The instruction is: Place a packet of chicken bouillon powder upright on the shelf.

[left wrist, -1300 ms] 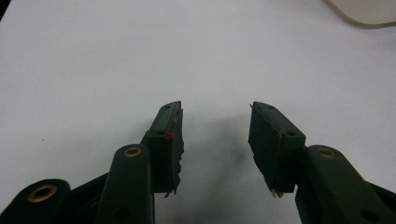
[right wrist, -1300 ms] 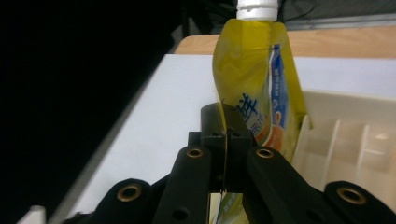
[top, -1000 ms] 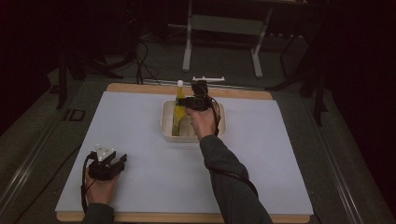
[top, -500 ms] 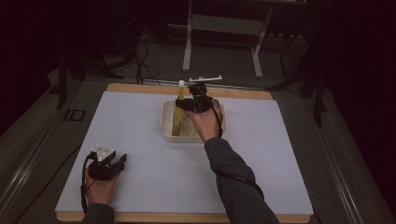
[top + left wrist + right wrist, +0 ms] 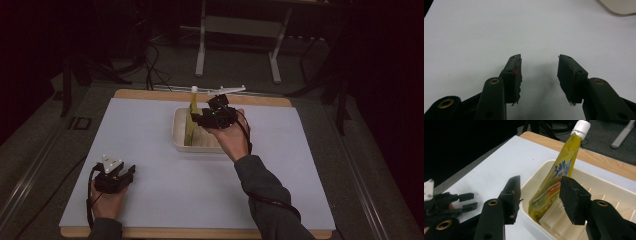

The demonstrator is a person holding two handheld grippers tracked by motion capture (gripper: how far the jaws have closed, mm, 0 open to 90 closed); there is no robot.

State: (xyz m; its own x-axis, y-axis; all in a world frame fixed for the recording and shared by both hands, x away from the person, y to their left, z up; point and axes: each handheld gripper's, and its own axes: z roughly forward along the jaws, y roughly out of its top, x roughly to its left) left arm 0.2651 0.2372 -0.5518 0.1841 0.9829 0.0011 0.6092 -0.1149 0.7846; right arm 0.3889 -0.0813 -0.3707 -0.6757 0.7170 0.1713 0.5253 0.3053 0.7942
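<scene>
Table (image 5: 150, 150), white-covered, with a cream tray (image 5: 180, 139) set toward its far middle. Yellow pouch (image 5: 191, 120) with a white cap stands tilted in the tray, base in the tray's left end, leaning on the wall there.

Change over the last second: the right hand has drawn back and lifted from over the tray, and the right gripper (image 5: 204, 119) has rotated so its jaws now point left across the tray toward the pouch. Before, it sat low over the tray near the pouch. The pouch has stayed upright where it was. Judgement: the pouch looks released and standing on its own, so placing seems done; alternatively this is a fresh line-up for a grasp — cannot settle which.

Right gripper (image 5: 540, 192): jaws wide apart, nothing between the pads; in its own view the pouch (image 5: 554, 185) lies beyond the tips, apart from them, inside the tray (image 5: 599, 185).

Right forearm reaches diagonally from bottom centre, wrist raised above the tray's near rim.

Left gripper (image 5: 116, 176) rests at the near left of the table, unmoved; jaws (image 5: 539, 75) wide, empty, over bare white surface.
</scene>
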